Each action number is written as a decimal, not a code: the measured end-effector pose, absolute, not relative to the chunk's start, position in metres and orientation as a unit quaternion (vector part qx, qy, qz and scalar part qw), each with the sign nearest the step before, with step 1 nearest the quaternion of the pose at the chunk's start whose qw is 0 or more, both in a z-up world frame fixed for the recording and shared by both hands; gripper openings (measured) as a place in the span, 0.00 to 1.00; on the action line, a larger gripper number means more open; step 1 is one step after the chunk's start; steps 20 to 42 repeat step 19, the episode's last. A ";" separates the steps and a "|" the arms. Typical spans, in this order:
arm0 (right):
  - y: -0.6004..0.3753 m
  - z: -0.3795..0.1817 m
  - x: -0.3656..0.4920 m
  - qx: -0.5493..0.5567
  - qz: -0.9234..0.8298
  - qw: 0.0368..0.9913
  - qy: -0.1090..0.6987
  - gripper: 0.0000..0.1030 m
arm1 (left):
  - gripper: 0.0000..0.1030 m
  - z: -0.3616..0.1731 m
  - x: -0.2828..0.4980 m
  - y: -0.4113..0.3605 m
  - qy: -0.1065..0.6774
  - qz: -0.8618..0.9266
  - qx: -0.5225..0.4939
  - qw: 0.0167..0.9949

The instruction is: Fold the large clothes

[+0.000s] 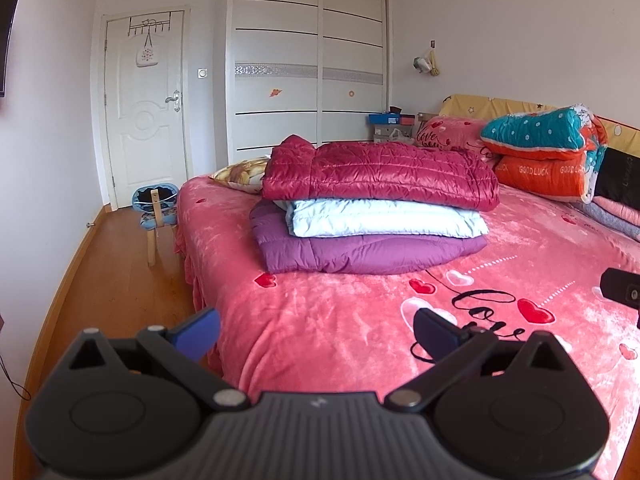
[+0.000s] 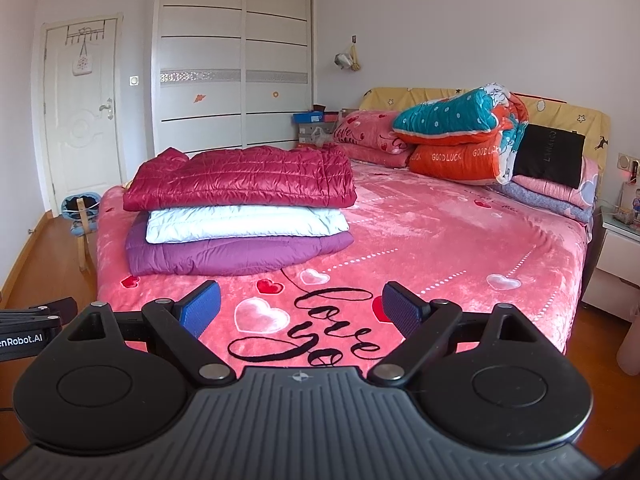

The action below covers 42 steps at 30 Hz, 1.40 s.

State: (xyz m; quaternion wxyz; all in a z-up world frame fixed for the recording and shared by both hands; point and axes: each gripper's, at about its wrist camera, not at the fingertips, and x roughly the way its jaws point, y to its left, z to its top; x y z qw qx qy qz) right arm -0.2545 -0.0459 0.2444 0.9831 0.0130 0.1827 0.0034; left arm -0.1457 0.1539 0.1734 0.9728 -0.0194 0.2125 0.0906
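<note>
Two hand-held grippers hover over the near edge of the bed (image 2: 440, 240): the left hand-held gripper (image 1: 316, 330) and the right hand-held gripper (image 2: 301, 306), both spread wide and holding nothing. Farther back on the pink blanket lies a stack of three folded jackets: crimson jacket (image 2: 244, 178) on top, pale blue jacket (image 2: 244, 222) between, purple jacket (image 2: 232, 254) beneath.

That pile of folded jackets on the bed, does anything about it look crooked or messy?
Mostly tidy. The red jacket on top sits shifted toward the headboard, overhanging the white one; the purple one bulges out underneath.
</note>
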 end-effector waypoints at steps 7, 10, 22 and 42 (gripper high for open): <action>-0.051 0.238 -0.250 0.011 0.007 0.981 0.191 1.00 | 0.99 0.168 -0.142 0.153 0.219 0.086 -0.017 0.972; -0.053 0.235 -0.248 0.011 0.009 0.981 0.195 1.00 | 0.99 0.165 -0.138 0.153 0.223 0.082 -0.013 0.971; -0.063 0.225 -0.239 0.026 0.000 0.980 0.197 1.00 | 0.99 0.152 -0.128 0.151 0.240 0.066 -0.010 0.969; -0.063 0.225 -0.239 0.026 0.000 0.980 0.197 1.00 | 0.99 0.152 -0.128 0.151 0.240 0.066 -0.010 0.969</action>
